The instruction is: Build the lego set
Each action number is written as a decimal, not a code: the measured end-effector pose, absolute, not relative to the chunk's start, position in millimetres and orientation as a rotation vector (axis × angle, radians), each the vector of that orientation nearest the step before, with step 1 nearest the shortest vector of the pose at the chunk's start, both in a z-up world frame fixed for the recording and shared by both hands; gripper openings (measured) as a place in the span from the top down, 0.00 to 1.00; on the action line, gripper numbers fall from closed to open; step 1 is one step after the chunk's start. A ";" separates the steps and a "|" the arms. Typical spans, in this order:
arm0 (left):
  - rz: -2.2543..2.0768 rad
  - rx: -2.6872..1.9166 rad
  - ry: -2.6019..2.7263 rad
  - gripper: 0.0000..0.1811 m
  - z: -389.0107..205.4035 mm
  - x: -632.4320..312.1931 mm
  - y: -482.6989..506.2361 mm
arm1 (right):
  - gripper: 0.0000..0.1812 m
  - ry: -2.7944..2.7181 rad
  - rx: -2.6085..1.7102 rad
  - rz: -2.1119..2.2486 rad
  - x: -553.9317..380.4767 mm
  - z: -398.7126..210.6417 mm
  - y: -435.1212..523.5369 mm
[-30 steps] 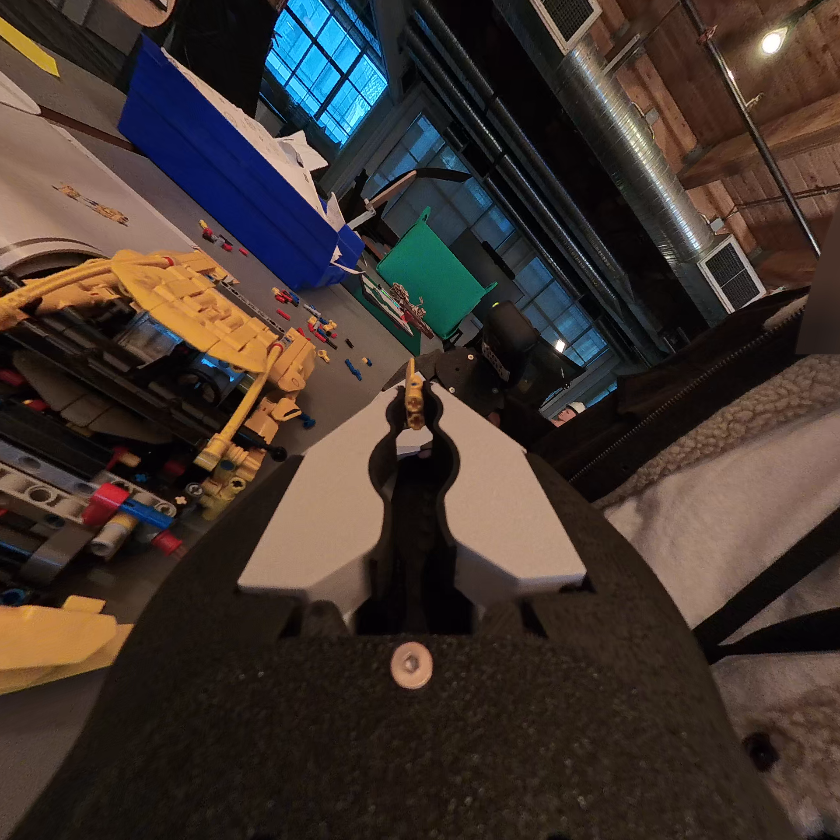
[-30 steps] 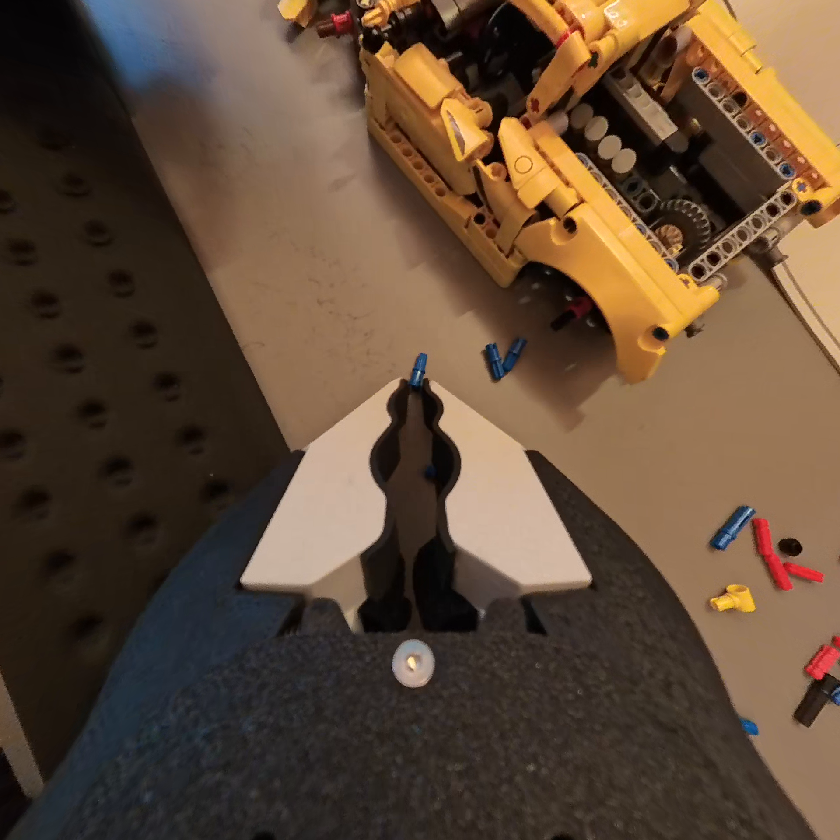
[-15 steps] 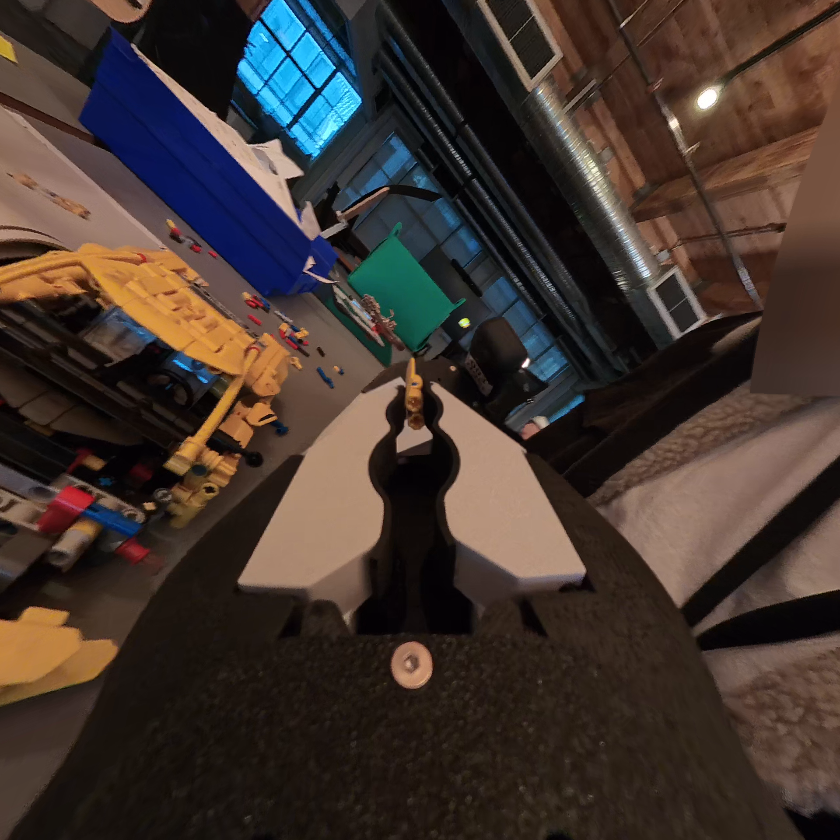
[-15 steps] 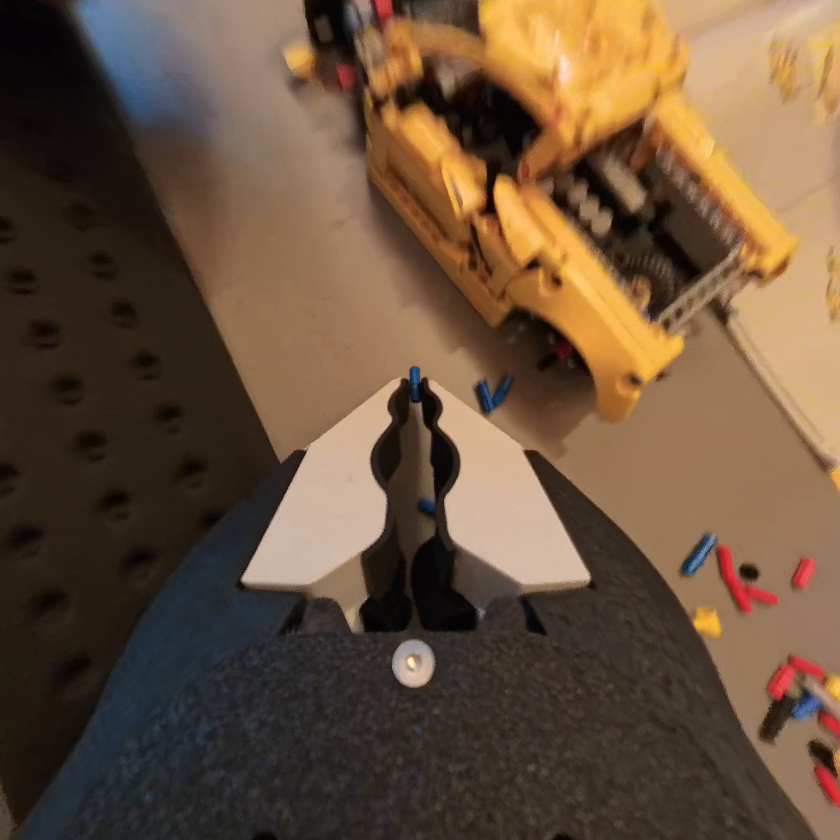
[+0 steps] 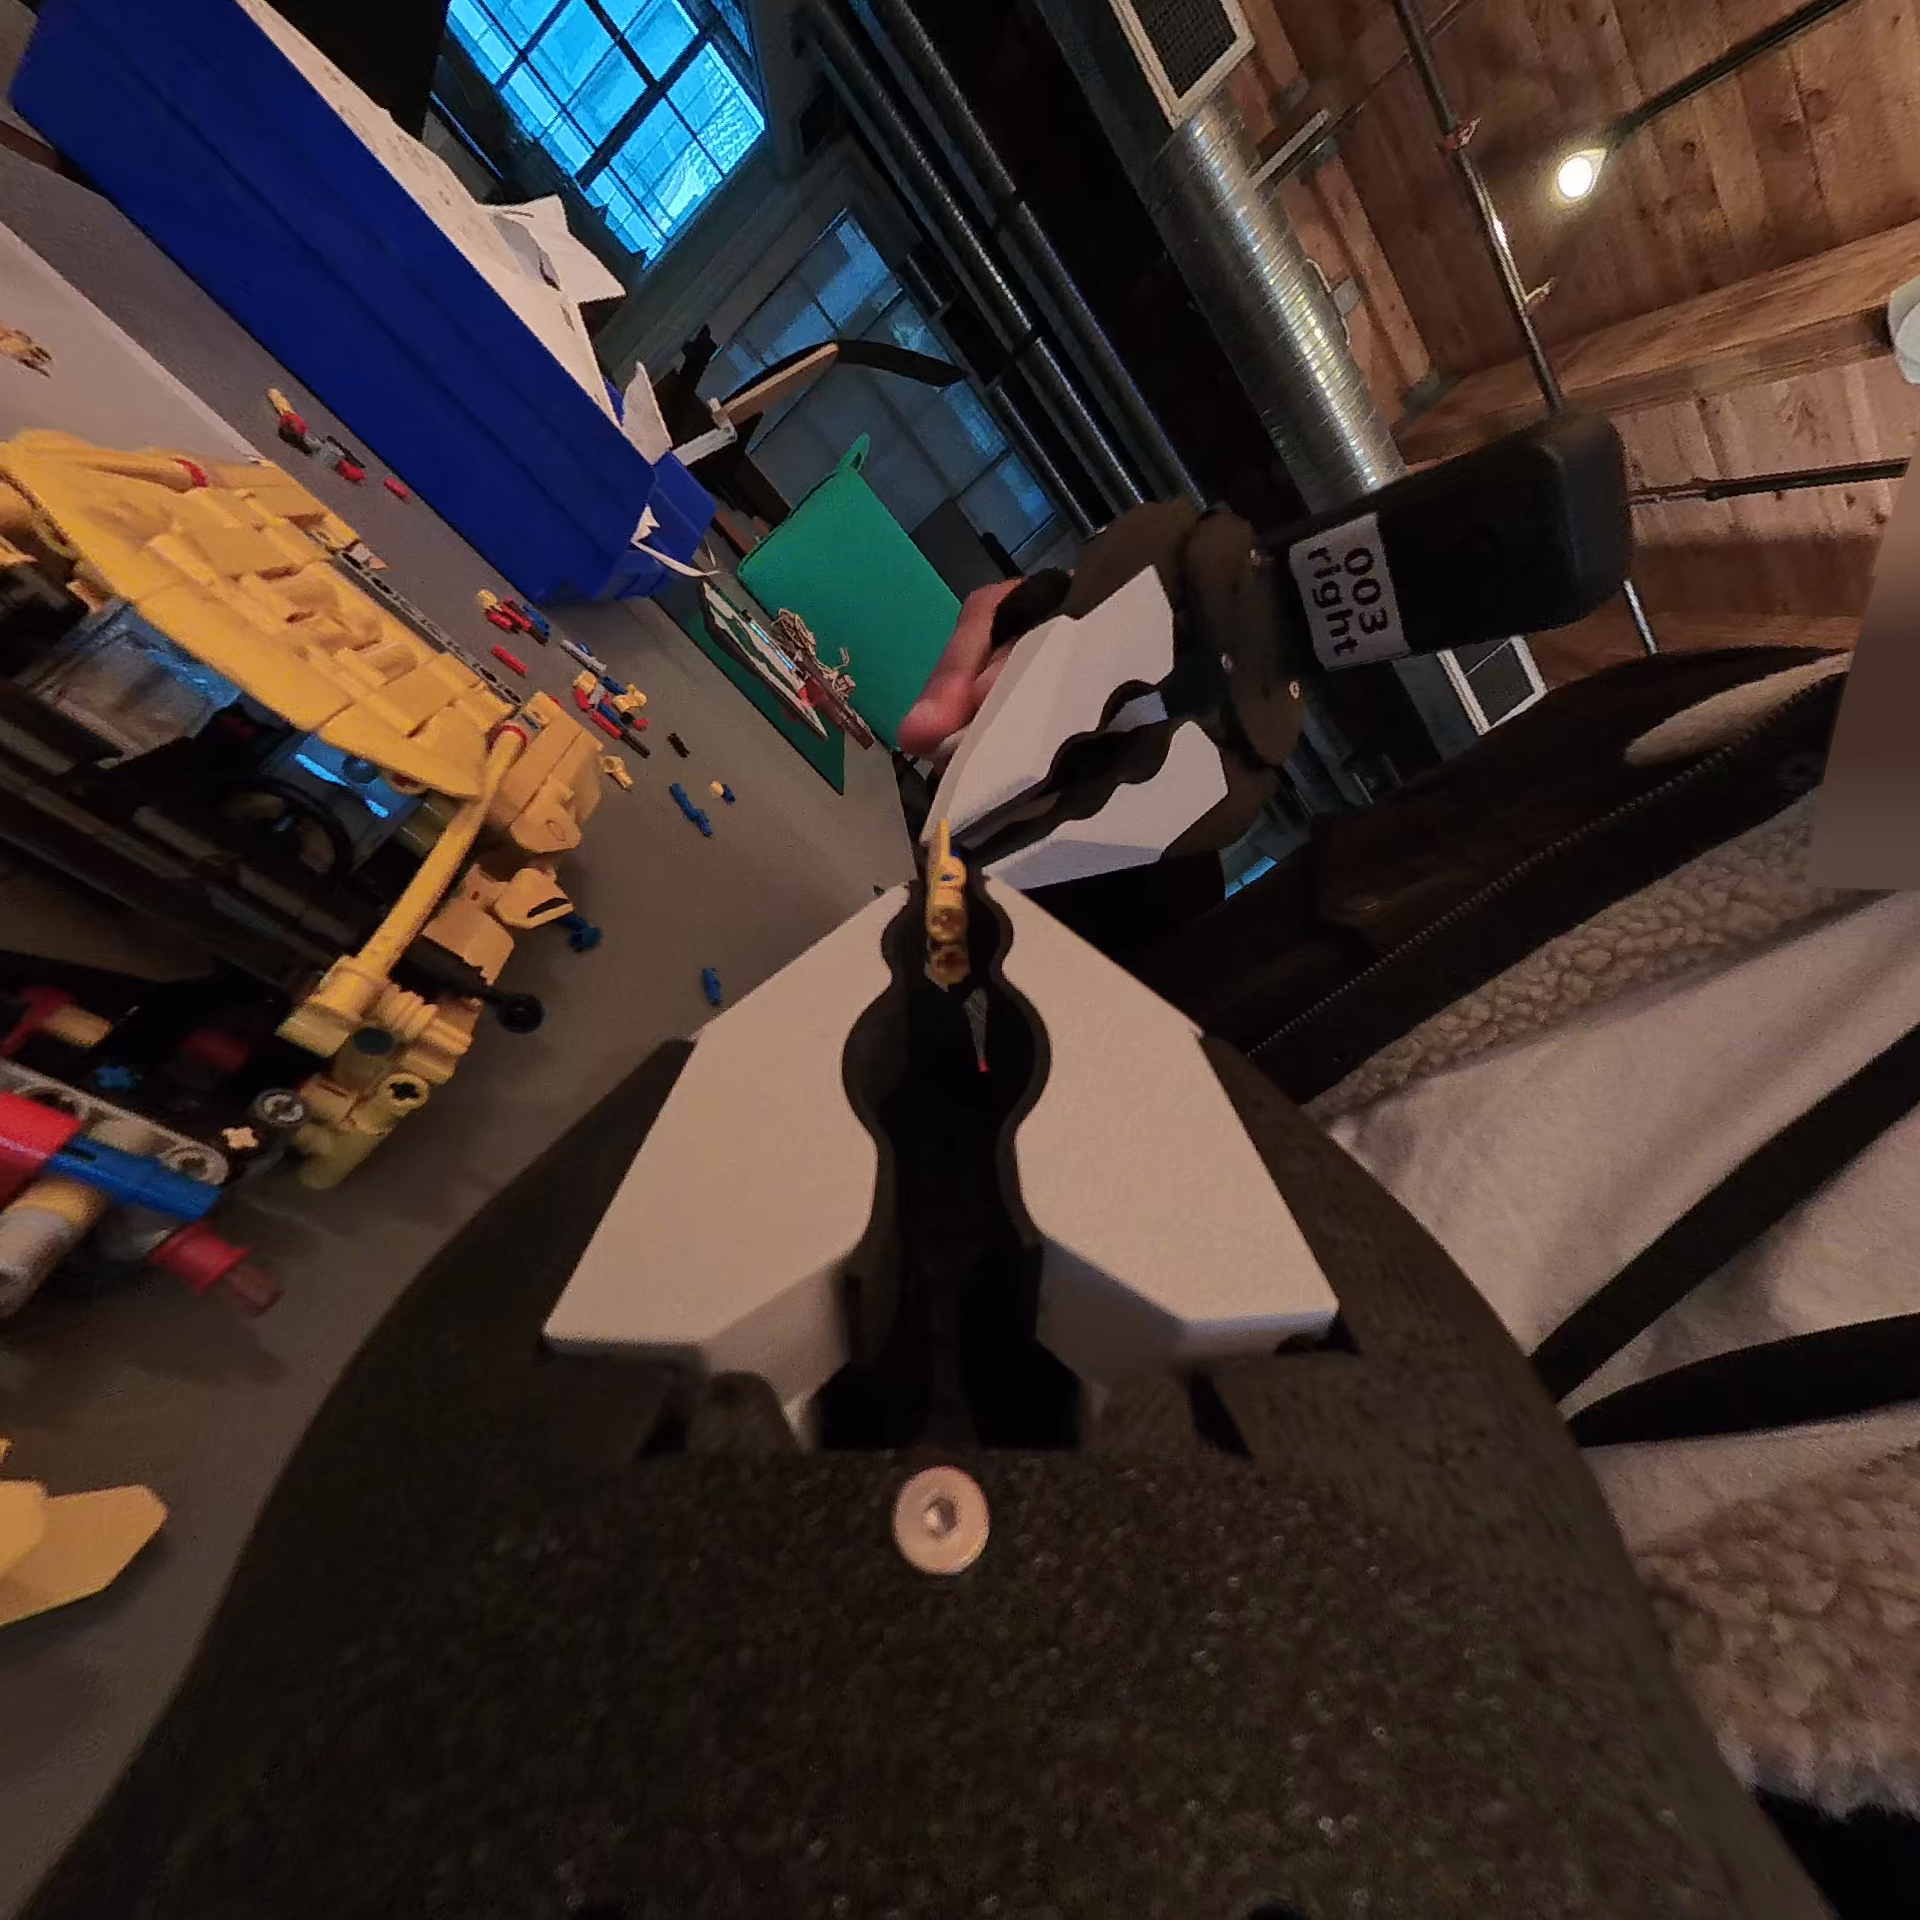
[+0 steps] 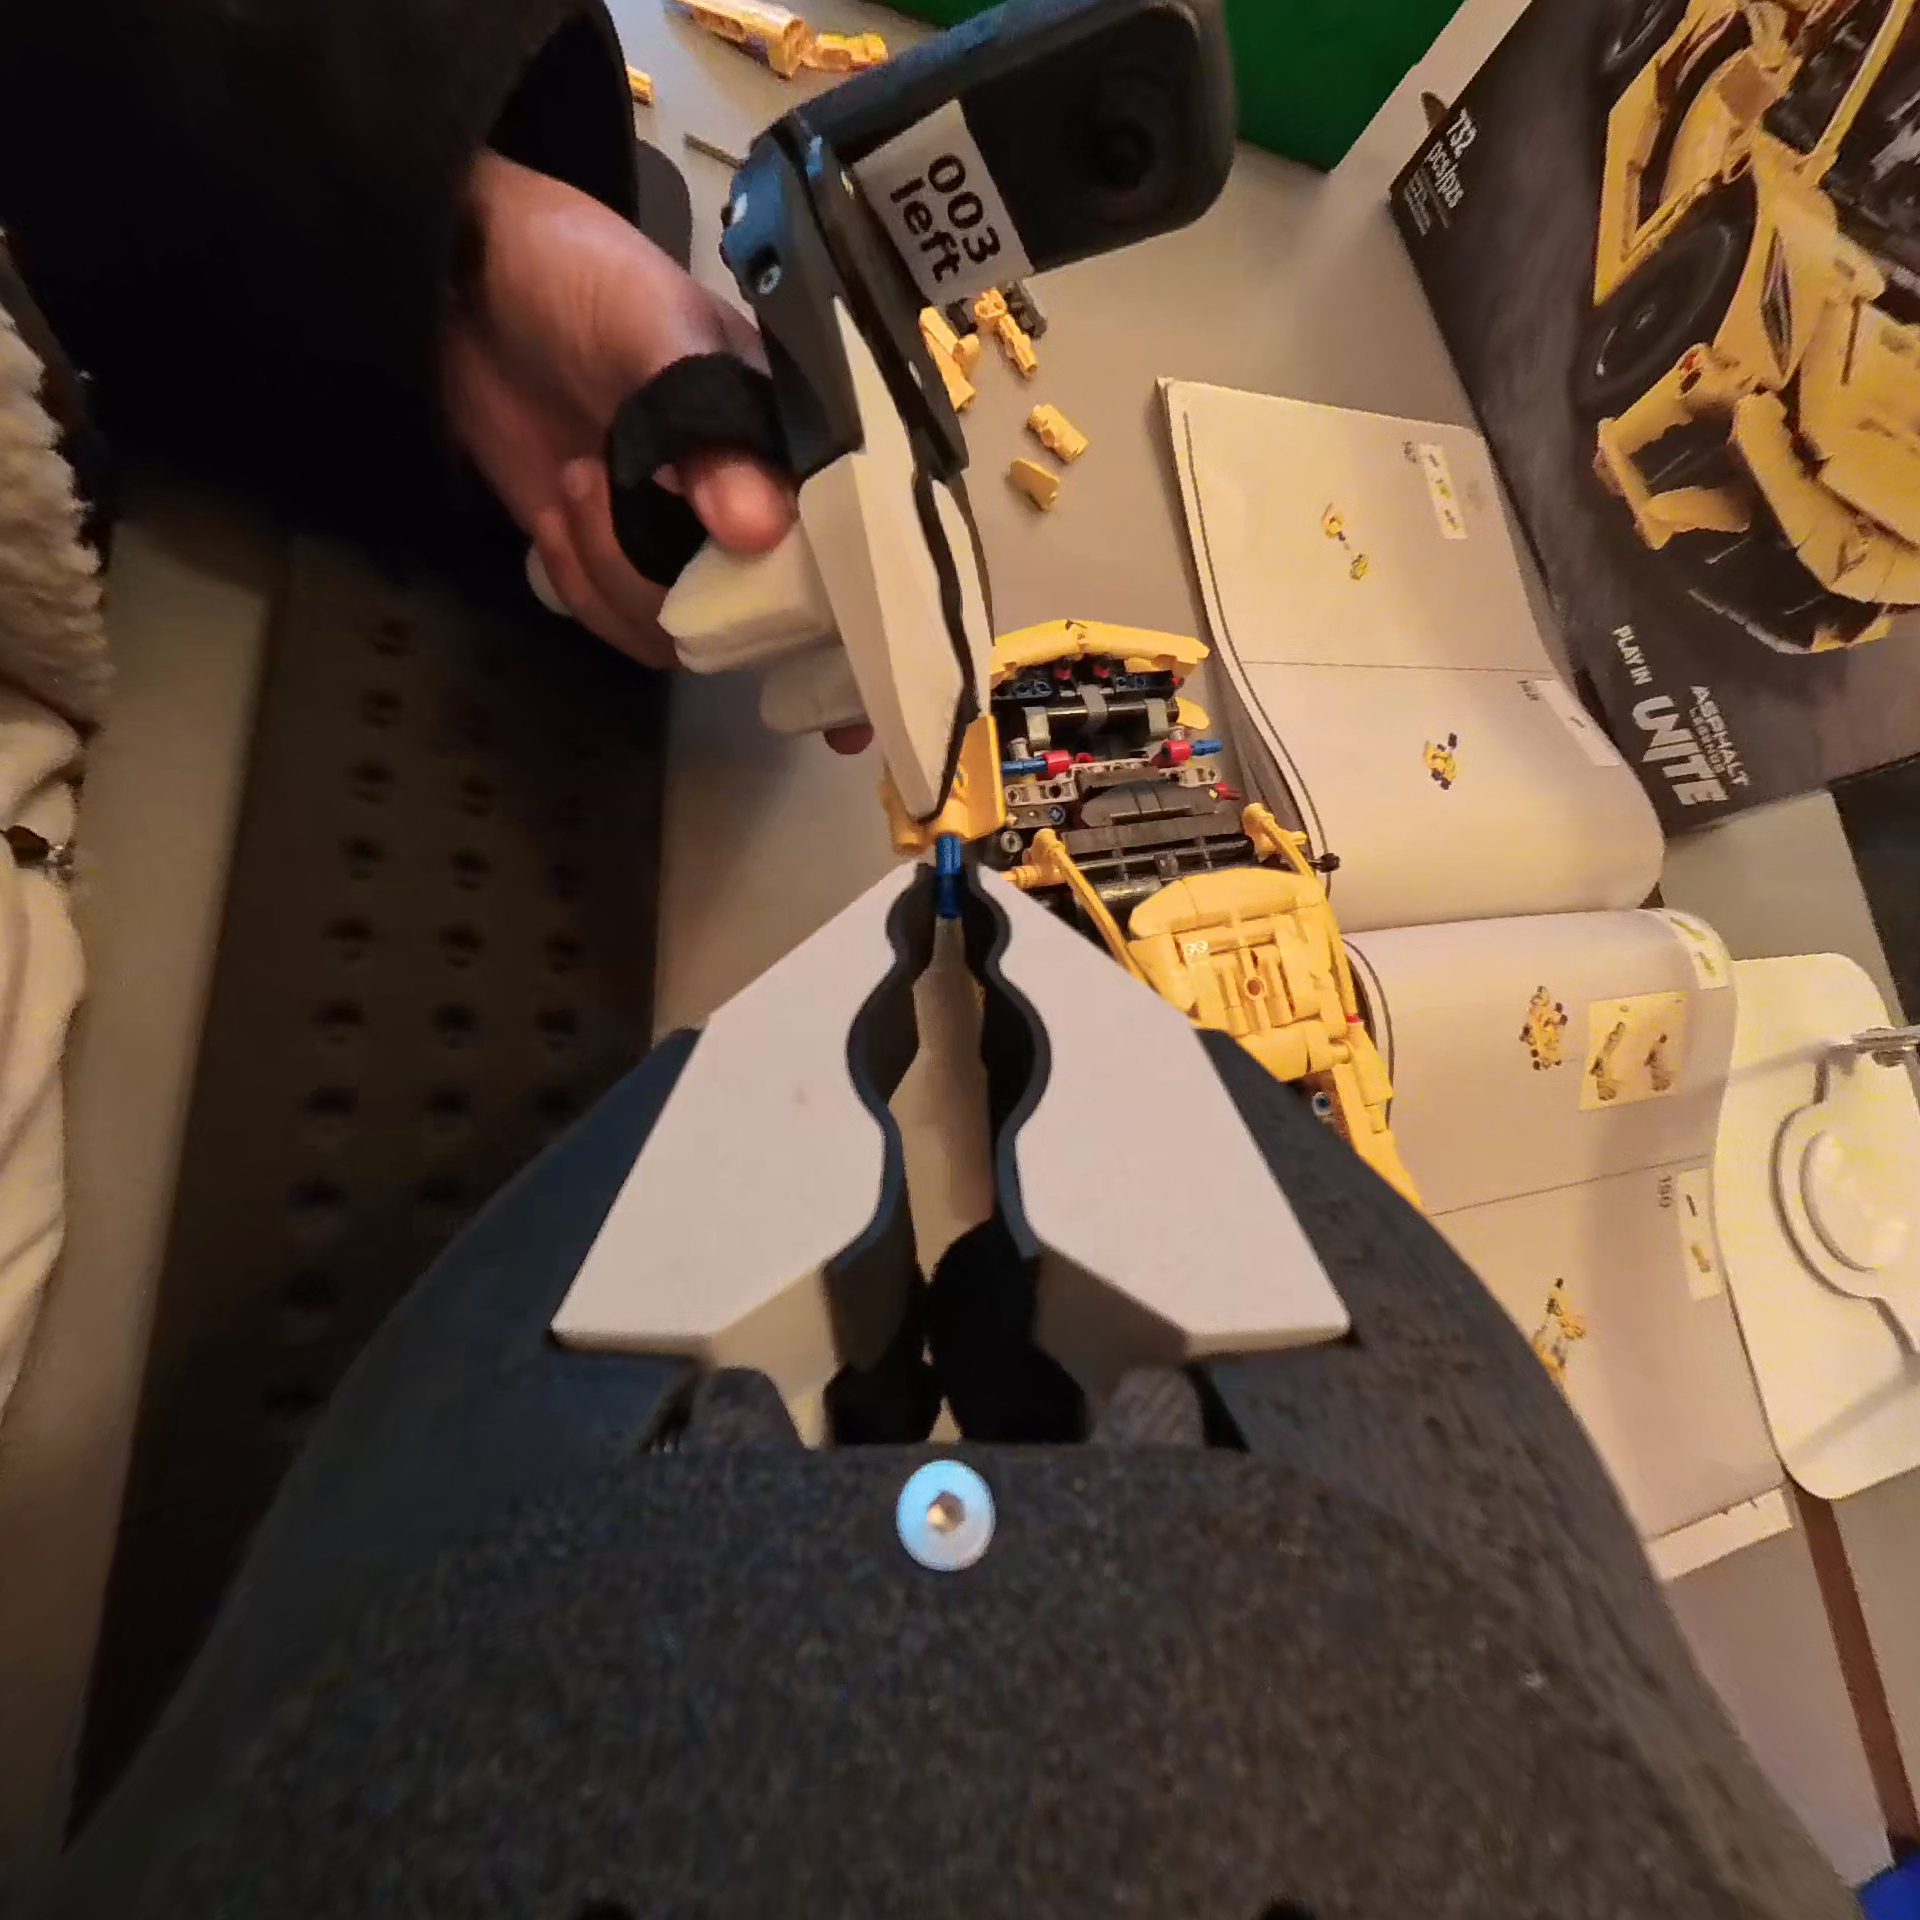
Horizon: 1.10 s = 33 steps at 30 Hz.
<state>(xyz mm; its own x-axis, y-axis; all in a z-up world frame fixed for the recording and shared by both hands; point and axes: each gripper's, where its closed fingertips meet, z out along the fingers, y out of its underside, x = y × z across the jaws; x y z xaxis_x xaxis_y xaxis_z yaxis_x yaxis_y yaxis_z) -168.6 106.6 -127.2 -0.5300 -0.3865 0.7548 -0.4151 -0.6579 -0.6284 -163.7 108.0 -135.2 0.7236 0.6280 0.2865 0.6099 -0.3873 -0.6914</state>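
My left gripper (image 5: 943,904) is shut on a small yellow connector piece (image 5: 943,920), held up in the air. My right gripper (image 6: 945,883) is shut on a blue pin (image 6: 947,871). The two gripper tips meet: in the right wrist view the left gripper (image 6: 940,805) holds the yellow piece (image 6: 977,795) just above the blue pin; whether pin and piece touch I cannot tell. In the left wrist view the right gripper (image 5: 940,831) comes in from the upper right. The half-built yellow lego car (image 5: 260,665) lies on the grey table at left, and also shows in the right wrist view (image 6: 1226,935).
Loose red, blue and yellow pieces (image 5: 603,696) lie past the car. A blue bin (image 5: 343,270) and green bin (image 5: 862,603) stand farther back. The open instruction booklet (image 6: 1434,727) and the set's box (image 6: 1683,343) lie right of the car. A person's hand (image 6: 592,364) holds the left gripper. My left and right fingertips are right by each other.
The right gripper lifted off the table with the blue pin and swung up to meet the left gripper's tip. The left gripper kept hold of the yellow piece and turned slightly.
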 end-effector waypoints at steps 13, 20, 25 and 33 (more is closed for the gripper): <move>2.327 1.555 -1.394 0.97 -138.1 -167.4 101.1 | 0.98 -1.088 -2.145 -0.085 -163.7 -147.8 104.3; 2.164 1.699 -1.619 0.97 -160.4 -161.8 94.0 | 0.99 -1.134 -2.252 -0.060 -159.1 -170.7 97.7; 2.041 1.823 -1.769 0.97 -176.1 -156.3 92.8 | 0.98 -1.062 -2.314 -0.019 -154.2 -186.9 96.9; 1.966 1.876 -1.902 0.96 -184.0 -154.0 90.9 | 0.98 -0.888 -2.336 0.187 -153.0 -195.6 93.8</move>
